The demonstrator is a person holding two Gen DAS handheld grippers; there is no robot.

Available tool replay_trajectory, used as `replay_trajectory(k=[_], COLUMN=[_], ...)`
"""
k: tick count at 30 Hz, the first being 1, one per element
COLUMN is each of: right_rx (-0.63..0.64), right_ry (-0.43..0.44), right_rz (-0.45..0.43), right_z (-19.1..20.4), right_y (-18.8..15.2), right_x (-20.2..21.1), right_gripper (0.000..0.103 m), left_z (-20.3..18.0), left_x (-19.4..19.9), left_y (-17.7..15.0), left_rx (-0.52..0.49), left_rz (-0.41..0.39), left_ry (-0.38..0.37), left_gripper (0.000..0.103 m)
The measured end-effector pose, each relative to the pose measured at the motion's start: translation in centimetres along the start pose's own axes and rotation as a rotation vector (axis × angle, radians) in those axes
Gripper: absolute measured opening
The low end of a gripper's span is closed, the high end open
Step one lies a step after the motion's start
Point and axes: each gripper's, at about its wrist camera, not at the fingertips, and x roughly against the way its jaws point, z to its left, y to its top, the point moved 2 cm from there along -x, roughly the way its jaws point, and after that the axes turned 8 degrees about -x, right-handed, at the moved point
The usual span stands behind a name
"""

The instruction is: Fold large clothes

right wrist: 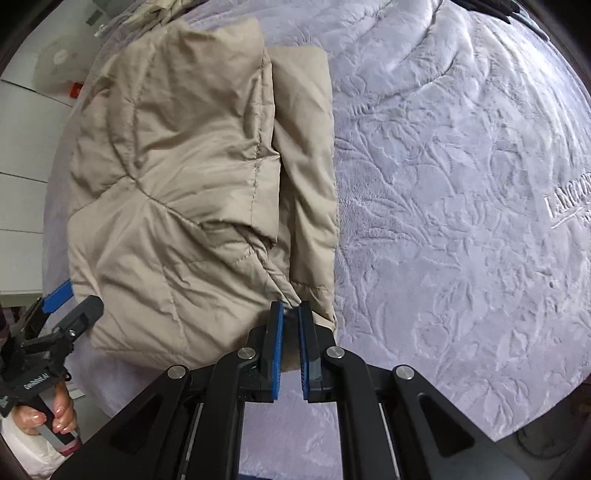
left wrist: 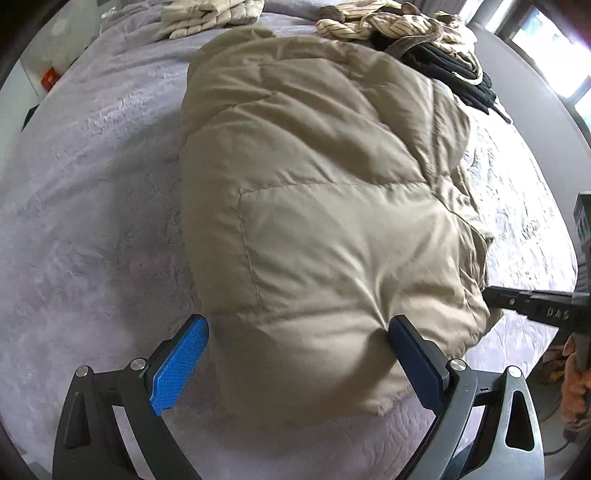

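A beige quilted coat [left wrist: 314, 184] lies folded lengthwise on the lavender bed cover [left wrist: 92, 221]. My left gripper [left wrist: 297, 323] stands open wide over the coat's near end, and the padded fabric bulges up between its blue pads [left wrist: 184, 354]. In the right wrist view the coat [right wrist: 166, 184] fills the left half. My right gripper [right wrist: 291, 306] is shut on a pinch of fabric at the near corner of the coat's right edge. The right gripper's black finger [left wrist: 517, 301] shows at the coat's right side in the left wrist view. A hand [right wrist: 59, 413] holds the left gripper [right wrist: 74, 299] at lower left.
At the bed's far end lie a cream quilted garment [left wrist: 207, 14], a striped cream garment [left wrist: 369, 22] and a black garment [left wrist: 461, 77]. The embossed bed cover [right wrist: 461, 184] spreads right of the coat. White drawers [right wrist: 22, 147] stand beyond the bed's left edge.
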Motion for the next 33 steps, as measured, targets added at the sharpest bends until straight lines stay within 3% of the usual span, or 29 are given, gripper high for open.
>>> replay_trajectory(k=[15,24,33], right_rx=[-0.004,0.060,0.098], right_ry=[0.013,0.011,0.046], right_rz=[-0.031,-0.068,-0.077], right_z=[0.6,4.7,5.0], right_y=[-3.8,-4.5,-4.1], right_x=[6.5,8.1,8.9], right_gripper=[0.011,0.011,0.011], left_z=[-0.7,0.6,0.1], left_x=[4.6,7.1,9.8], left_y=[-2.6,-2.8,-2.4], left_rx=[0.017,0.074,0.120], left_rz=[-0.031,-0.083,-0.094], left_ry=[0.002,0.052,0.120], left_gripper=[0.098,0.098,0.098])
